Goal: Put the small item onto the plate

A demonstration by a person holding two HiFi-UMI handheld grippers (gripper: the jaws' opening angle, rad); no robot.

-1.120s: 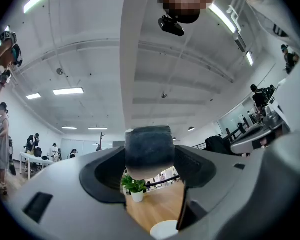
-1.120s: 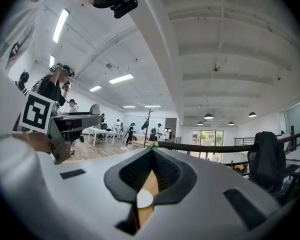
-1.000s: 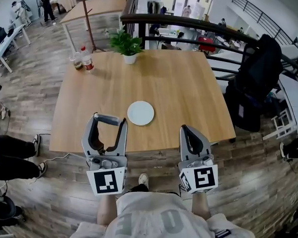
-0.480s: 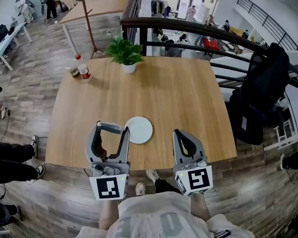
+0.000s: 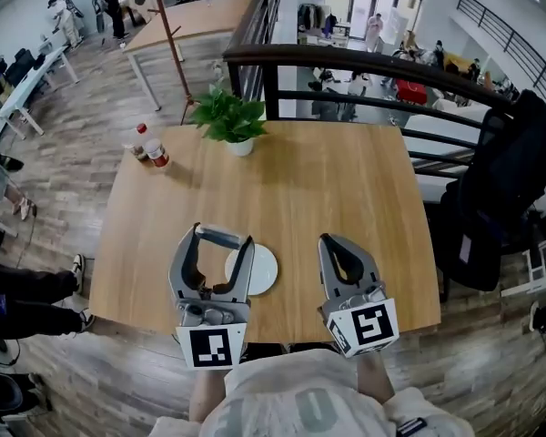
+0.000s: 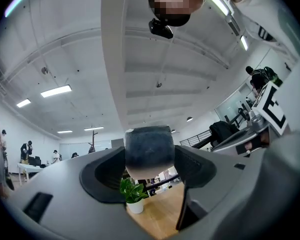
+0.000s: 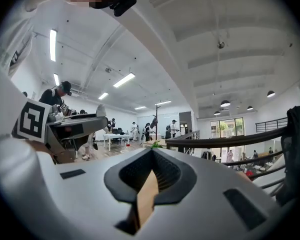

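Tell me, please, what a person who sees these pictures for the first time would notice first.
The eye goes first to the left gripper at the near edge of the wooden table. It is clamped on a small dark item, right beside a white plate. To its right, the right gripper is shut with nothing in it. A potted plant stands at the table's far edge.

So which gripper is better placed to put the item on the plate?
Left. The left gripper holds the item in its jaws and, in the head view, partly overlaps the plate. The right gripper is shut, empty and off to the plate's side.
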